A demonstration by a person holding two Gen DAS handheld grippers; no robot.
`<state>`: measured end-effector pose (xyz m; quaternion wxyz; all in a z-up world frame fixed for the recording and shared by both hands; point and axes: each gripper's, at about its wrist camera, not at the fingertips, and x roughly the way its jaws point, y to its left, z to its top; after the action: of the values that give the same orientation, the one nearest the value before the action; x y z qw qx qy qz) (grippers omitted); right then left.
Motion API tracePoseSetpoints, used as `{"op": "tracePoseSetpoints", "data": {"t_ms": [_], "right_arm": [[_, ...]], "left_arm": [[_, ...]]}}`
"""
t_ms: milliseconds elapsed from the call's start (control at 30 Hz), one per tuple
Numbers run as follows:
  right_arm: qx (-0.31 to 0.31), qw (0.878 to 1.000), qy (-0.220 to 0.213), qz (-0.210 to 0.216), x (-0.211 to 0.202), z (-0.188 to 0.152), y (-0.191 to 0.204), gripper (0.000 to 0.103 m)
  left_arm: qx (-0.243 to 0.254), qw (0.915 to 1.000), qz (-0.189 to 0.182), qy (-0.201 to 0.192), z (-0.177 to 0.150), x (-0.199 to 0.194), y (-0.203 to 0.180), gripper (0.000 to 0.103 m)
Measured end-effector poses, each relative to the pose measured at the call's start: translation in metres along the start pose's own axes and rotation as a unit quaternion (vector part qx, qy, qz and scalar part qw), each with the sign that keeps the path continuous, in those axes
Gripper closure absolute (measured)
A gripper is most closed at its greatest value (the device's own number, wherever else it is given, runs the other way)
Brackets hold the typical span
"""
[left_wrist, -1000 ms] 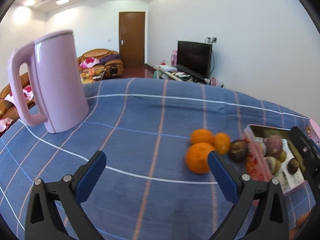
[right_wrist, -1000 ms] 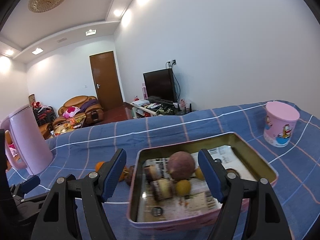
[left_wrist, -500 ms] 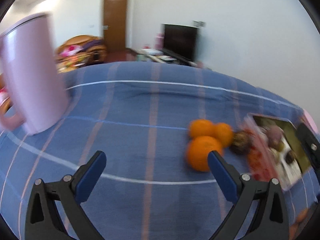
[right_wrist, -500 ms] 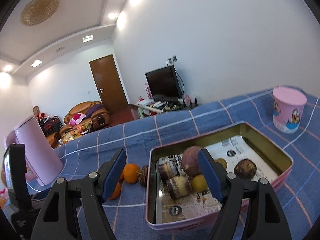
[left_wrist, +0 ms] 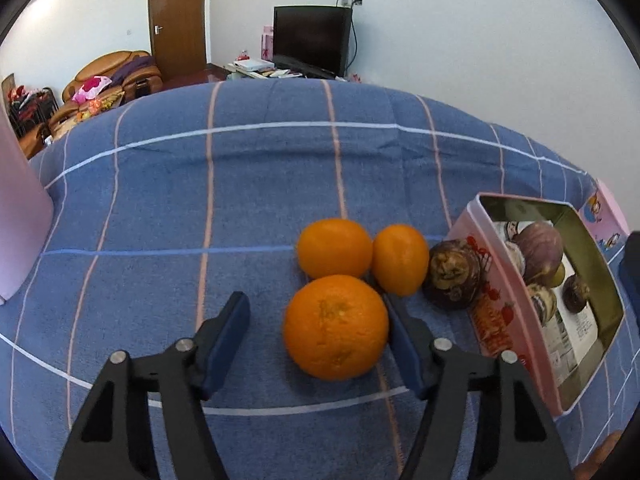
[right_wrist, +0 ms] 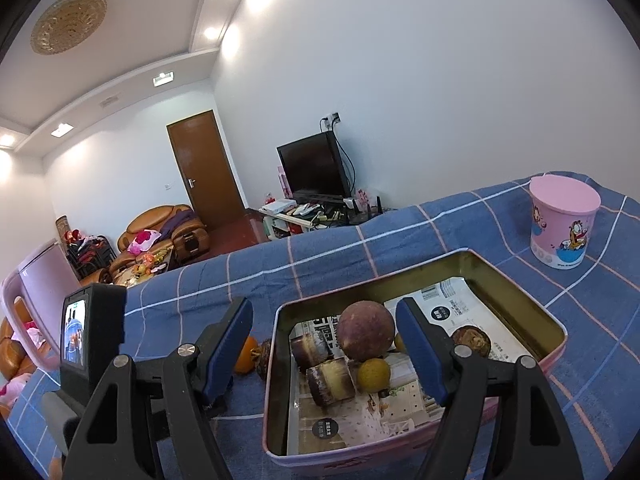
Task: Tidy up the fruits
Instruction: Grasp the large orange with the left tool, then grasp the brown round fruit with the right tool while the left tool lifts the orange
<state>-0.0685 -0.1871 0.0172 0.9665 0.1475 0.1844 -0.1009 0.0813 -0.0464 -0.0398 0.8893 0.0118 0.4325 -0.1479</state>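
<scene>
A large orange [left_wrist: 335,326] lies on the blue checked cloth between the fingers of my left gripper [left_wrist: 314,304], whose jaws are closing. The right finger [left_wrist: 402,344] sits against the orange's side, while the left finger stands a little apart from it. Just behind the large orange are two smaller oranges [left_wrist: 334,247] [left_wrist: 400,259], and a dark brown fruit [left_wrist: 454,275] leans on the pink tin [left_wrist: 492,292]. My right gripper [right_wrist: 324,312] hovers open over the tin [right_wrist: 400,274], which holds a purple fruit [right_wrist: 364,336], a small yellow fruit [right_wrist: 373,374] and several brown ones.
A pink kettle [left_wrist: 20,232] stands at the left of the cloth. A pink lidded cup [right_wrist: 564,224] stands behind and to the right of the tin. The left gripper's body with its small screen [right_wrist: 92,332] shows to the left of the tin.
My left gripper has come forward and tipped down over the oranges. Its jaws have narrowed from wide apart to either side of the large orange. The right gripper has barely moved.
</scene>
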Motion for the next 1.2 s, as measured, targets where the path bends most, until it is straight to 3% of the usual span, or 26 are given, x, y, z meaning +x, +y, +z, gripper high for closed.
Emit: {"op": "tracePoseSetpoints", "data": {"t_ms": [67, 300, 433, 533, 600, 700, 800, 867, 1000, 1133, 1200], "right_arm": [[-0.006, 1.000, 0.010, 0.002, 0.005, 0.000, 0.001, 0.027], [-0.045, 0.998, 0.041, 0.012, 0.014, 0.003, 0.009, 0.028], [-0.133, 0.987, 0.068, 0.067, 0.025, 0.014, 0.037, 0.028], [-0.242, 0.959, 0.110, 0.101, 0.043, 0.021, 0.068, 0.039], [-0.318, 0.927, 0.156, 0.120, 0.061, 0.019, 0.087, 0.042], [-0.368, 0.891, 0.229, 0.138, 0.088, 0.008, 0.099, 0.050], [-0.420, 0.857, 0.269, 0.130, 0.106, -0.011, 0.106, 0.056], [-0.461, 0.840, 0.261, 0.119, 0.110, -0.017, 0.111, 0.056], [-0.508, 0.806, 0.285, 0.108, 0.122, -0.020, 0.120, 0.056], [-0.559, 0.763, 0.310, 0.092, 0.136, -0.027, 0.123, 0.056], [-0.552, 0.759, 0.329, 0.099, 0.143, -0.023, 0.123, 0.056]], "left_arm": [[0.003, 0.9999, -0.011, -0.004, 0.000, -0.003, 0.000, 0.054], [-0.023, 0.9987, 0.039, -0.021, 0.000, -0.015, 0.029, 0.055], [-0.040, 0.9956, 0.080, -0.028, 0.003, -0.017, 0.047, 0.055], [-0.061, 0.9947, 0.080, -0.024, 0.003, -0.017, 0.057, 0.055], [-0.070, 0.9940, 0.082, -0.021, 0.003, -0.016, 0.062, 0.055], [-0.079, 0.9925, 0.092, -0.015, 0.004, -0.015, 0.072, 0.055], [-0.095, 0.9916, 0.088, -0.007, 0.006, -0.013, 0.078, 0.055], [-0.099, 0.9909, 0.091, -0.004, 0.006, -0.012, 0.083, 0.055], [-0.104, 0.9904, 0.091, 0.001, 0.008, -0.008, 0.085, 0.055], [-0.098, 0.9909, 0.092, 0.000, 0.008, -0.008, 0.082, 0.055], [-0.092, 0.9909, 0.098, -0.006, 0.008, -0.011, 0.084, 0.055]]}}
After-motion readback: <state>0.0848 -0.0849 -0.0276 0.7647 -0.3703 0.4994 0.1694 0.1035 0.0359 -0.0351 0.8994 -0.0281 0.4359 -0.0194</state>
